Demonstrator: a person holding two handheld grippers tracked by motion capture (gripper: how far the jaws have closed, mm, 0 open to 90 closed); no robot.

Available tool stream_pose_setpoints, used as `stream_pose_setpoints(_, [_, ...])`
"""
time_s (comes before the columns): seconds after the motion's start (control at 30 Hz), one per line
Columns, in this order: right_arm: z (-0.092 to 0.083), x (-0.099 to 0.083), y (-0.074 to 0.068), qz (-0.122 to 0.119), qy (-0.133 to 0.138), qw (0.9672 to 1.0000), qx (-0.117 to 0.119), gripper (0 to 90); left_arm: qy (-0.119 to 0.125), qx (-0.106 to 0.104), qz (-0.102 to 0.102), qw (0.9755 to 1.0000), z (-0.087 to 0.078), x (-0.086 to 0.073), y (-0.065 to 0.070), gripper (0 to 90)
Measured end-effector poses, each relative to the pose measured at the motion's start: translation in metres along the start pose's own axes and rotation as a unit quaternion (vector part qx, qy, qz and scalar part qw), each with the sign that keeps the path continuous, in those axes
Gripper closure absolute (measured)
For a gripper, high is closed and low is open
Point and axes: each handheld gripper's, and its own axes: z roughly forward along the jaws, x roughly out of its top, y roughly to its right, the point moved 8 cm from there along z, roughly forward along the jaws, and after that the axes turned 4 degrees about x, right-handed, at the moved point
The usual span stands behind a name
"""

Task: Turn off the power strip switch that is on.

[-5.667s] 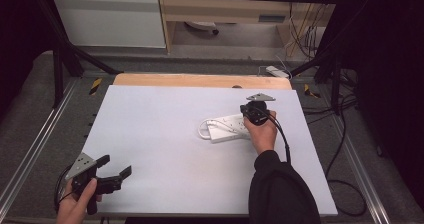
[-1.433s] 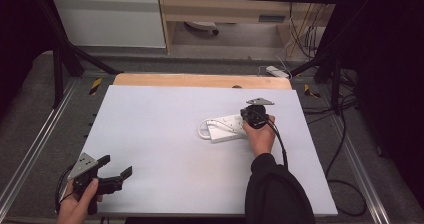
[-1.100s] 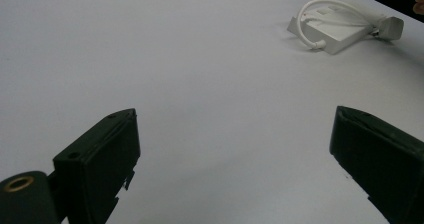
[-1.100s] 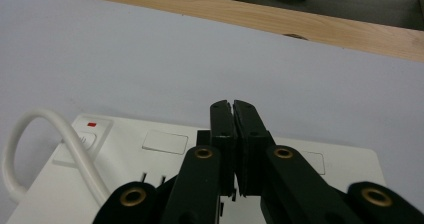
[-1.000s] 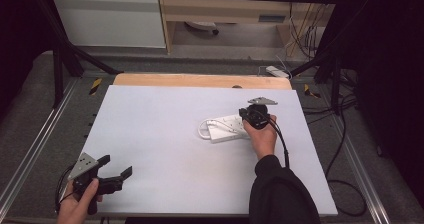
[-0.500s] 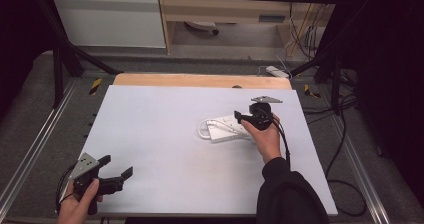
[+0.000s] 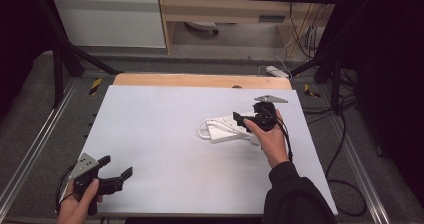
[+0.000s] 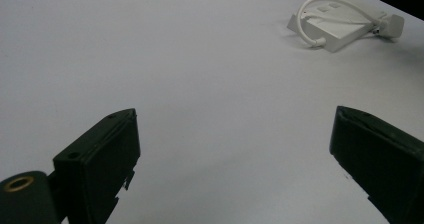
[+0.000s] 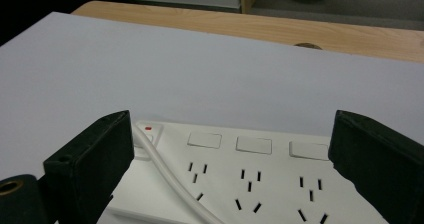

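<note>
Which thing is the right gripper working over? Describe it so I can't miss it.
On the white table sheet, look right of centre, just under the right gripper. There lies a flat white power strip, with its white cable looped across its top: the sheet's one loose object.

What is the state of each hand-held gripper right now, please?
Left hand-held gripper: open, holding nothing.
Right hand-held gripper: jaws just opened wide above the white power strip, gripping nothing.

Glossy white plastic power strip point(image 9: 240, 179); matt, seemingly paper sheet point(image 7: 165, 129).
</note>
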Motion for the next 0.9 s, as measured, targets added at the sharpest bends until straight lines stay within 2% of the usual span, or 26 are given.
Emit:
stream_pose_setpoints(0.2, [-0.015,0.006,-0.004,-0.008,0.010,0.9999,0.009,4.2,0.000,0.002,0.003,1.0000,-0.001,0.000,-0.001,5.9])
stream_pose_setpoints(0.37, [-0.027,0.012,-0.009,-0.003,0.027,0.9994,0.022,4.0,0.000,0.001,0.003,1.0000,-0.001,0.000,0.000,5.9])
stream_pose_setpoints(0.53, [-0.039,0.015,-0.011,-0.014,0.033,0.9992,0.020,4.2,0.000,0.002,0.003,1.0000,-0.001,-0.001,-0.001,5.9])
stream_pose_setpoints(0.7, [-0.051,0.018,-0.010,-0.008,0.043,0.9988,0.024,4.6,0.000,0.000,0.002,1.0000,-0.001,-0.001,0.000,5.9])
stream_pose_setpoints(0.9, [-0.065,0.012,-0.006,-0.013,0.032,0.9992,0.018,4.9,0.000,0.001,0.002,1.0000,-0.001,-0.001,0.000,5.9])
